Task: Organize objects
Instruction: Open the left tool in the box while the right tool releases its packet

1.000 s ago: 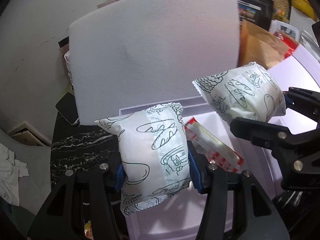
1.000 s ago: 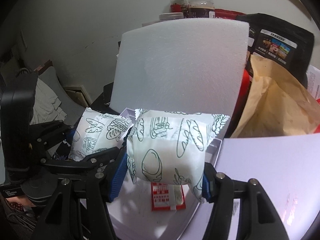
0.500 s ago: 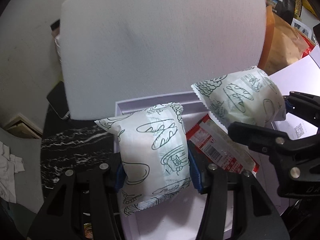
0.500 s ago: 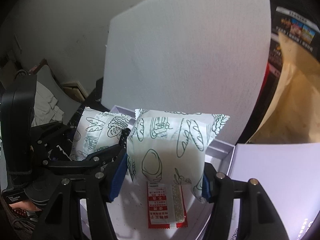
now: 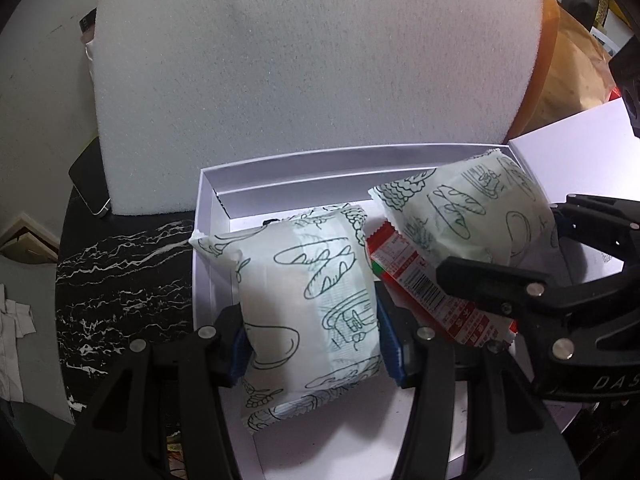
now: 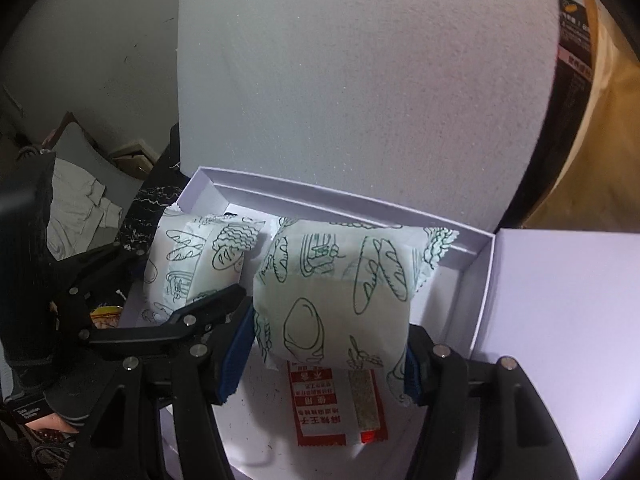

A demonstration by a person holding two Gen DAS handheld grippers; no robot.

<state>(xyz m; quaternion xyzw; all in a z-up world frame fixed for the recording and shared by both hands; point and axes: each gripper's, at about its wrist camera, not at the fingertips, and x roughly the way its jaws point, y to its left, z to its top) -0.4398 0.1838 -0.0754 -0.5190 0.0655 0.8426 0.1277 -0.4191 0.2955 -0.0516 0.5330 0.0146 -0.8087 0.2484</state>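
White bread packets, one pinched in each claw, left claw point(image 5: 310, 338) and right claw point(image 6: 330, 352), over white box point(image 6: 478, 280).

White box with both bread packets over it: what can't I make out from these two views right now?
- Box near edge: cut off by the frame bottom in both views.
- Red sachet: its upper part is hidden under the right packet; the right gripper crosses it in the left view.
- Left packet: whether it touches the floor is hidden.

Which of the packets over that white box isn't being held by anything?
The red packet with white print, lying flat on the floor of the white box. Both pale packets with green bread drawings are clamped, one in the left fingers, the other in the right.
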